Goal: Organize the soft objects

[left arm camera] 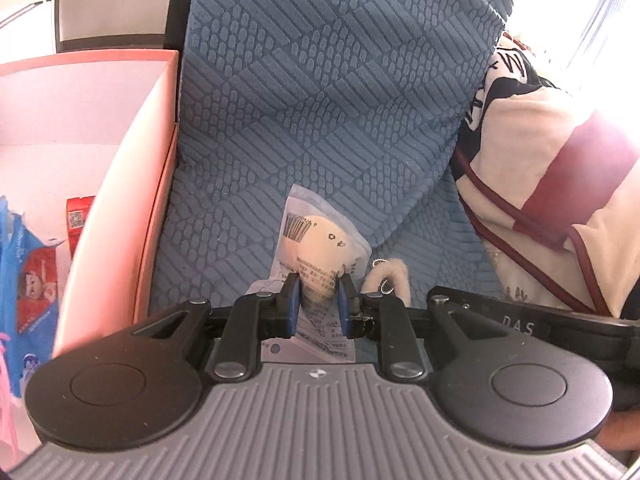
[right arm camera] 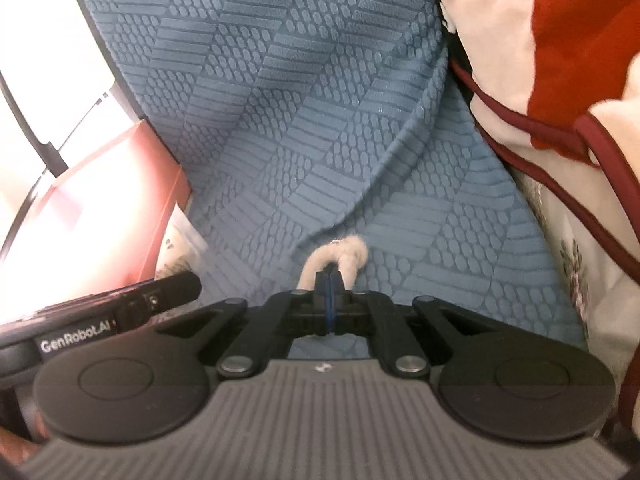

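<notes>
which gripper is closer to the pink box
Left. The left gripper, shut on the plastic bag, sits just right of the pink box. The right gripper, pinching the cream loop, is farther right.

You have two grippers in play: the left gripper (left arm camera: 319, 296) and the right gripper (right arm camera: 329, 286). Between the left one's fingers sits one plastic-wrapped soft item (left arm camera: 316, 248); just right of it lies one cream fluffy loop (left arm camera: 390, 276). Under and ahead of both spreads one blue textured cover (left arm camera: 320, 100). To your left stands one pink box (left arm camera: 120, 184), holding two packets that you can count, one blue (left arm camera: 32, 280) and one red (left arm camera: 78, 216). To your right rests one cream-and-red cushion (left arm camera: 560, 200).
</notes>
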Demonstrator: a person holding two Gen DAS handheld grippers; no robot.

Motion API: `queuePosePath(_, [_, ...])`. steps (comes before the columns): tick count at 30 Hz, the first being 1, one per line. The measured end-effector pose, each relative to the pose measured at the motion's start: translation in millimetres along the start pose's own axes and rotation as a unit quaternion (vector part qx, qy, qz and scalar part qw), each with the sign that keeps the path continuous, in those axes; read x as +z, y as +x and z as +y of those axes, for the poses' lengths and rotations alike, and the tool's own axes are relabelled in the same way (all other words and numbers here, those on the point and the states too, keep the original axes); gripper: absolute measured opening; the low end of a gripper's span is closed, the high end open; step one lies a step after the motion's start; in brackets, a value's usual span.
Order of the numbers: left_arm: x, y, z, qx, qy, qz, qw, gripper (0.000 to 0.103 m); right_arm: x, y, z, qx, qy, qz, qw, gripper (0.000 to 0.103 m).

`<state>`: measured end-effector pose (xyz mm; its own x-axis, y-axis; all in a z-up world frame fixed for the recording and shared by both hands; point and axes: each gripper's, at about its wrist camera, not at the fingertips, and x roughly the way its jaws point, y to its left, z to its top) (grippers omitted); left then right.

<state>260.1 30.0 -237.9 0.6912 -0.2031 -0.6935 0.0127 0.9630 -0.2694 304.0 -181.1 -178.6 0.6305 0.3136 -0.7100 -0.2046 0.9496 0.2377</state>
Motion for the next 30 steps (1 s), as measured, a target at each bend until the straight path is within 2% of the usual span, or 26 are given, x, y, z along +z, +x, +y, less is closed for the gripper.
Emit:
queuePosePath(14, [-20.5,-26.1,3.7,-0.005,-0.018,0.004,0.9998,0.023,-25.8,-35.7,-3.7,0.036,0.046,-0.014,0.998,0.004])
queuePosePath(19, [-18.3,-15.7,7.5,0.005,-0.017,0.010,0.9998,0.023,-27.1,-33.0,-2.7,0.050,0.041,-0.020,0.998,0.006])
queuePosePath(24, [-16.1,-4.3,8.9,0.015,-0.020,0.017,0.9996,0.023,-17.6,-12.7,-2.3,0.030,0.032,-0.014,0.999,0.009])
queuePosePath(26, [-15.4,-1.3,8.7,0.017,-0.020,0.019,0.9995,0.023,-13.2,-5.4,-1.1,0.021,0.022,-0.009,0.999,0.022])
queuePosePath(27, [-15.2,0.2,8.1,0.018,-0.021,0.020,0.9994,0.024,-12.1,-2.5,-1.1,0.020,0.022,-0.009,1.000,0.044])
queuePosePath(28, [-15.2,1.3,8.0,0.019,-0.021,0.021,0.9994,0.023,-11.2,0.5,-1.9,0.020,0.027,-0.009,0.999,0.056])
queuePosePath(30, [-15.4,3.4,8.1,0.020,-0.020,0.022,0.9994,0.024,-10.4,4.5,-3.1,0.019,0.034,-0.010,0.999,0.055])
